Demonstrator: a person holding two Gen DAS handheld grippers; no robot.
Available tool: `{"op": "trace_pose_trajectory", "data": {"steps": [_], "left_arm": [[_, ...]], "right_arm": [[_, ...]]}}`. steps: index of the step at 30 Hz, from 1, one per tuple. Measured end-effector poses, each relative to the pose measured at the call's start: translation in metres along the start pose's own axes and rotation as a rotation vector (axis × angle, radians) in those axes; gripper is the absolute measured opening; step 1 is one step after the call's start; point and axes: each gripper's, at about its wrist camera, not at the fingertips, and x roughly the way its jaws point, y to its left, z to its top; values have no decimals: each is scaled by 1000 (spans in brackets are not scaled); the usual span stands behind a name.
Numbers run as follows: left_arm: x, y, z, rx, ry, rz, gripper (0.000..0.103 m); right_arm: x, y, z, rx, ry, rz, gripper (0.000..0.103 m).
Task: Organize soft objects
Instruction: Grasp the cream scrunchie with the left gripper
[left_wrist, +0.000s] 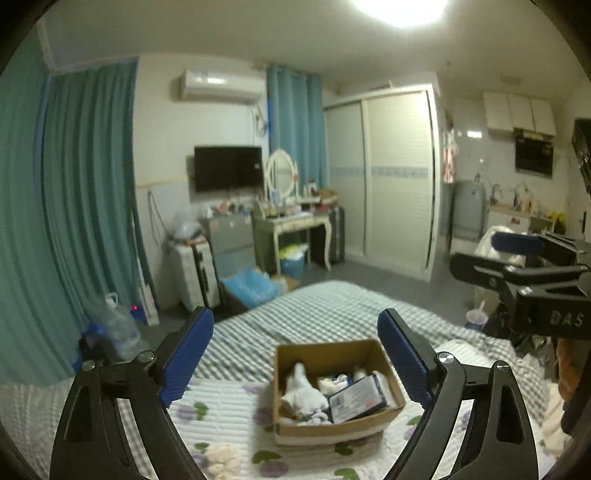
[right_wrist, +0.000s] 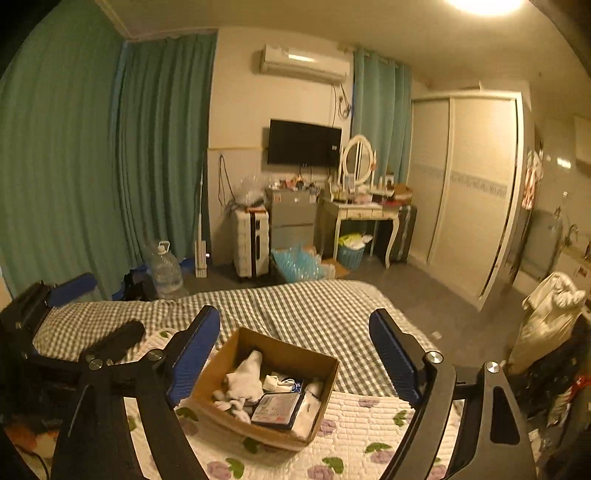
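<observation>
Tools both stand wide and empty: the left tool (left_wrist: 295, 354) and right tool (right_wrist: 293, 354) hover above the open brown cardboard box (left_wrist: 334, 424) on the floral quilted bedspread (left_wrist: 229, 413). White soft socks (left_wrist: 301, 395) and a flat dark packet (left_wrist: 356, 402) already lie inside. One pale fluffy item (left_wrist: 223, 458) remains outside, nearer. Beyond lies gingham bedding (left_wrist: 314, 314).

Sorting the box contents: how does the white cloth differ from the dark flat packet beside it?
The white cloth is crumpled and stands up in a peak; the dark packet is flat, rectangular and labelled. The cloth is plain white; the packet is dark-edged with print. Both lie inside the cardboard box, touching.
</observation>
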Motion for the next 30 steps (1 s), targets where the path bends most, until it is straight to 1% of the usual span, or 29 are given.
{"op": "trace_pose_trajectory", "data": {"steps": [1, 3, 5, 9, 13, 18, 21, 27, 30], "left_arm": [[-12, 4, 2, 4, -11, 1, 92], [-32, 12, 3, 10, -24, -2, 97], [-46, 17, -2, 12, -33, -5, 99], [-60, 32, -25, 19, -12, -15, 99], [-51, 47, -55, 41, 42, -10, 99], [-16, 66, -105, 60, 136, 9, 99], [8, 76, -134, 48, 180, 11, 99], [61, 95, -188, -12, 273, -7, 97], [86, 97, -211, -5, 325, -8, 97]], "right_arm": [[-16, 6, 0, -5, -12, -3, 88], [-45, 20, -2, -6, -38, -6, 97], [-65, 31, -10, 0, -53, -9, 102], [-89, 54, -41, 18, -53, -18, 103], [-89, 74, -82, 55, -32, -5, 103], [-58, 96, -128, 118, 3, 15, 103], [-28, 109, -149, 111, 32, -6, 103], [49, 120, -187, 115, 137, -5, 103], [82, 121, -209, 137, 186, 6, 103]]}}
